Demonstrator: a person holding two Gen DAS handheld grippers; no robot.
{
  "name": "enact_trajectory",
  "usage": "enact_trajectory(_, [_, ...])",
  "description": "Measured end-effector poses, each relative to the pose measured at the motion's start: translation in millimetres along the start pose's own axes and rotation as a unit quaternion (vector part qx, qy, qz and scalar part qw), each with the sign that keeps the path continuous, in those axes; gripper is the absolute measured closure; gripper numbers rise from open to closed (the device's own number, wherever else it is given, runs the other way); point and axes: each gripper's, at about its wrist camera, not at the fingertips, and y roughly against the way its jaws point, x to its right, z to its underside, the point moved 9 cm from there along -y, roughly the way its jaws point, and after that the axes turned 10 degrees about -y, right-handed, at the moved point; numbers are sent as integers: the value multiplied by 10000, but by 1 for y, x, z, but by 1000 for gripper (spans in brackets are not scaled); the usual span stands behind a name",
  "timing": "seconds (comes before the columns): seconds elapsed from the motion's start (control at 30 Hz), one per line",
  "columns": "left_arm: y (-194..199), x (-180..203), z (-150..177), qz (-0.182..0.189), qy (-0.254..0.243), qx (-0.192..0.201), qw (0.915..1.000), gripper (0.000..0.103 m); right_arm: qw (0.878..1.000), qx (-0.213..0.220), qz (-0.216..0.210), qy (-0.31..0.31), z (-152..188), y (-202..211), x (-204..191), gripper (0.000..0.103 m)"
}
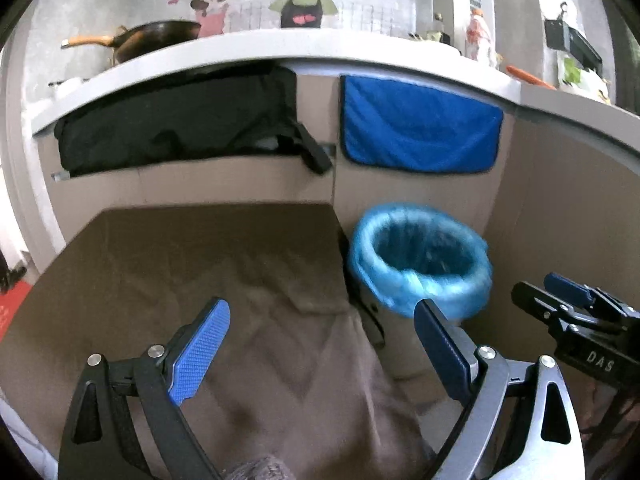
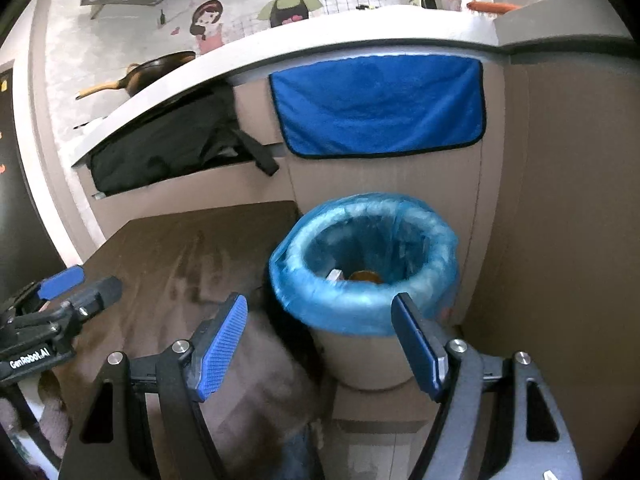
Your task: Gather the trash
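I'm holding my left gripper [image 1: 322,340] out over the brown cloth [image 1: 192,280] that covers the desk, its blue fingers [image 1: 200,350] standing wide apart with nothing between them. Off at two o'clock from those fingers the trash bin [image 1: 420,256] is sitting, lined with a blue bag whose rim is rolled over the top; it is standing just beside the desk's right edge, in the corner of the cardboard walls. My right gripper [image 2: 322,344] is pointing almost straight at that bin [image 2: 364,256], fingers [image 2: 222,346] spread wide and empty as well, the right finger's tip overlapping the bag's rim in this view. Down inside the liner I'm seeing a pale scrap and something round and orange-brown [image 2: 364,276] lying at the bottom. In the left wrist view my right gripper is showing at three o'clock; in the right wrist view my left one is showing at nine o'clock. Up at twelve o'clock a blue towel [image 2: 380,108] is hanging from the white counter [image 2: 320,46], a black bag [image 2: 168,144] is stuffed under it at eleven, and a dark wok [image 1: 156,38] is resting on top.
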Motion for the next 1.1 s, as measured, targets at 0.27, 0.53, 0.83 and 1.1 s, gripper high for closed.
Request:
enact_trajectory(0.27, [33, 19, 20, -275, -231, -49, 9993, 10, 9995, 269, 165, 86, 30, 44, -9, 31])
enact_trajectory(0.53, [74, 8, 10, -526, -71, 598, 9968, 10, 9981, 578, 196, 132, 45, 72, -11, 31])
enact_trajectory(0.83, [84, 9, 7, -602, -84, 720, 9956, 10, 9971, 716, 176, 194, 42, 80, -13, 31])
enact_trajectory(1.1, [84, 9, 7, -605, -72, 707, 9956, 10, 9972, 706, 163, 201, 42, 79, -13, 31])
